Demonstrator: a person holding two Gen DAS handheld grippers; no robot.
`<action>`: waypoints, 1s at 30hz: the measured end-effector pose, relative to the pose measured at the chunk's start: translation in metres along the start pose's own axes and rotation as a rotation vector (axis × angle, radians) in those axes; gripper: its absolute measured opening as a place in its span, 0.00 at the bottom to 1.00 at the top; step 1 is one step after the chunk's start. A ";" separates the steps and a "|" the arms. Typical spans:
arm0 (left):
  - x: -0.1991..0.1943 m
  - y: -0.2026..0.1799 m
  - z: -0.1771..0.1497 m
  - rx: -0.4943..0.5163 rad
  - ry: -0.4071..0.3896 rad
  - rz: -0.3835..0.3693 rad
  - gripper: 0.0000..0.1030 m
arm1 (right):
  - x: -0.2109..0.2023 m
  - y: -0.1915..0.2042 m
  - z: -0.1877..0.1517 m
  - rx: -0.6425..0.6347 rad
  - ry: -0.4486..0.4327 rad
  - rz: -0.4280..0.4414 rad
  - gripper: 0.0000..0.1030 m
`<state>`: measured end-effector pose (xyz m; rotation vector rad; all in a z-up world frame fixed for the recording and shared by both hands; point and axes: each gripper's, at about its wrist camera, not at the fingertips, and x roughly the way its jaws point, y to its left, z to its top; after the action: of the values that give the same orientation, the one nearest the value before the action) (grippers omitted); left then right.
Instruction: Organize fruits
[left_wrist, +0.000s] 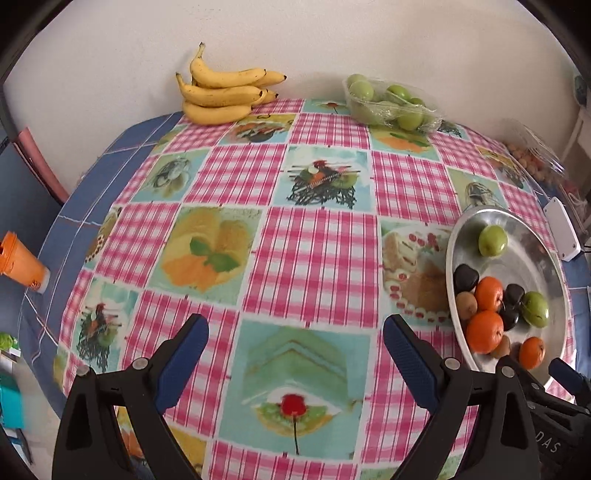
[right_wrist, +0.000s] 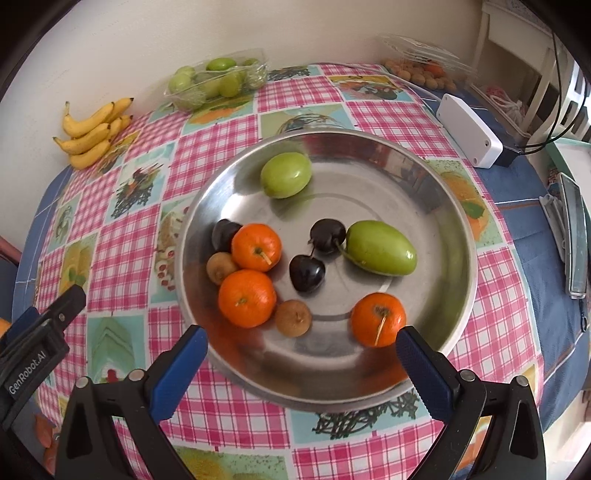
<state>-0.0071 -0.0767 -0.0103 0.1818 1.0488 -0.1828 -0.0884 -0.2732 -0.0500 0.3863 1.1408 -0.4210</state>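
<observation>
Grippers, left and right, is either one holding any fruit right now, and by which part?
Nothing is held. The left gripper is open above the tablecloth; the right gripper is open at the near rim of the metal plate, touching no fruit.

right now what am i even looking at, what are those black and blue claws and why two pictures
The claws are two hand-held grippers, one in each of a person's hands; there is no robot arm. Each carries a camera looking forward along its two fingers, hence two pictures.

The left picture shows the left hand-held gripper open over a checked tablecloth, holding nothing. At the far edge lie bananas and a wrapped tray of green fruits.

The right picture shows the right hand-held gripper, also open and empty, just in front of a metal plate. On the plate lie three oranges, two green fruits, three dark fruits and two small brown ones. A white box sits behind it.
</observation>
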 end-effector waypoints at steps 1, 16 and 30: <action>-0.001 0.002 -0.003 -0.002 0.002 -0.005 0.93 | -0.001 0.001 -0.003 -0.004 -0.001 0.003 1.00; -0.018 0.023 -0.024 -0.050 0.015 -0.045 0.93 | -0.023 0.007 -0.024 -0.030 -0.032 0.016 1.00; -0.014 0.022 -0.025 -0.027 0.054 -0.028 0.93 | -0.024 0.010 -0.024 -0.036 -0.029 0.012 1.00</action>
<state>-0.0298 -0.0490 -0.0089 0.1485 1.1076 -0.1896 -0.1107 -0.2503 -0.0355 0.3550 1.1155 -0.3938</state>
